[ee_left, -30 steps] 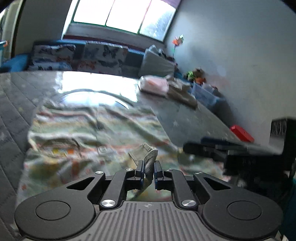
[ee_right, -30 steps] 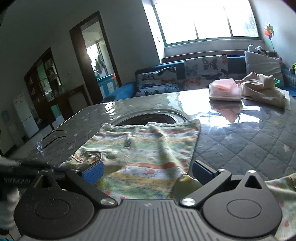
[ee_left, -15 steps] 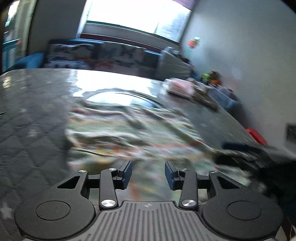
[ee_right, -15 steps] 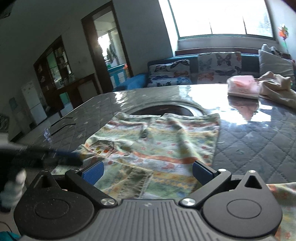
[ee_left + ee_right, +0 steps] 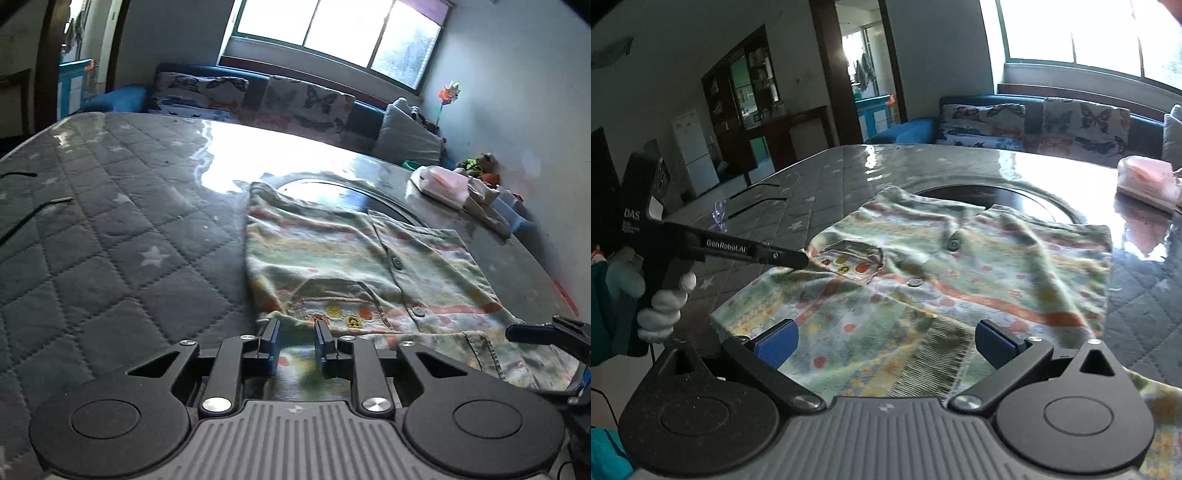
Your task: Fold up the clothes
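Note:
A small striped, patterned shirt [image 5: 369,273] with buttons and a chest pocket lies flat on the quilted grey table [image 5: 110,236]; it also shows in the right wrist view [image 5: 960,280]. My left gripper [image 5: 296,334] is open with a narrow gap, empty, just above the shirt's near left edge by the pocket. My right gripper [image 5: 884,339] is wide open and empty, over the shirt's near part where a ribbed sleeve cuff [image 5: 934,354] lies folded in. The left gripper shows in the right wrist view [image 5: 798,258], its tip at the shirt's left edge.
A pink-and-white bundle [image 5: 443,182] and beige cloth [image 5: 484,206] lie at the table's far right. A dark round inset [image 5: 997,195] sits under the shirt's far edge. A sofa with butterfly cushions [image 5: 277,99] stands behind the table.
My left gripper let go of the ribbed cuff, opened and moved left to the shirt's left edge. The sleeve now lies folded onto the shirt. My right gripper stayed open.

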`<state>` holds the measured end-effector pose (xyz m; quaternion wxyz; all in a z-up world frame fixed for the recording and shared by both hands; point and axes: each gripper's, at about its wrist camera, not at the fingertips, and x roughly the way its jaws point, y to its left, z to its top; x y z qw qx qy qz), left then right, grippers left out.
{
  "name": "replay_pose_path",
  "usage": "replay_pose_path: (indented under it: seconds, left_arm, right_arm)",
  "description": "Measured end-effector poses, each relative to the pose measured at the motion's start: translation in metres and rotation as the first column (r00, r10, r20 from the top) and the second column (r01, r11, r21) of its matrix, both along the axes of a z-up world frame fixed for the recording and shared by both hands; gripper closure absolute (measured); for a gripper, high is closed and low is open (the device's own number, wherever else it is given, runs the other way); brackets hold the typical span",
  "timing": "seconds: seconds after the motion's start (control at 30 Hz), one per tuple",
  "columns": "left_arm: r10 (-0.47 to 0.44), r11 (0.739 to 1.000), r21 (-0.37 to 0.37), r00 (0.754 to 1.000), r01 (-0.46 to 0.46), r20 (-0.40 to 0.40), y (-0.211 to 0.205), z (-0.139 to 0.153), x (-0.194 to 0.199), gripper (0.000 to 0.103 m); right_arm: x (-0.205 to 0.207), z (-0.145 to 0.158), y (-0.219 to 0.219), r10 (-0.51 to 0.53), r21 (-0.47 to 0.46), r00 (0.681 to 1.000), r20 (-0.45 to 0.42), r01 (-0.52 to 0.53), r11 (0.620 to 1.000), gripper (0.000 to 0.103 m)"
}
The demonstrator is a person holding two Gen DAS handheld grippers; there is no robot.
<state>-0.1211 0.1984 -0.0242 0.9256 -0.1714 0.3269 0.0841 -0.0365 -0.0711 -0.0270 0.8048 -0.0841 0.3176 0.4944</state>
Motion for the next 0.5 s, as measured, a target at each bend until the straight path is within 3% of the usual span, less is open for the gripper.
replay_pose_path:
  seconds: [0.13,0.37,0.5]
  left_arm:
    - [-0.029,1.0,0.007,0.999,0.029,0.037,-0.006,0.009,0.006,0.079]
    - [-0.051,0.998,0.038,0.999,0.051,-0.003,-0.01,-0.002,0.017,0.078]
    - [-0.067,0.995,0.073,0.998,0.066,0.008,-0.018,0.008,0.008,0.066]
  right_arm:
    - [-0.001,0.001,0.006,0.025,0.008,1.0,0.002,-0.025,1.0,0.0]
    - [0.005,-0.015,0.016,0.048,-0.037,0.998,-0.05,-0.05,0.998,0.0]
    - [0.001,-0.012,0.009,0.051,-0.042,0.998,-0.035,-0.052,0.998,0.0]
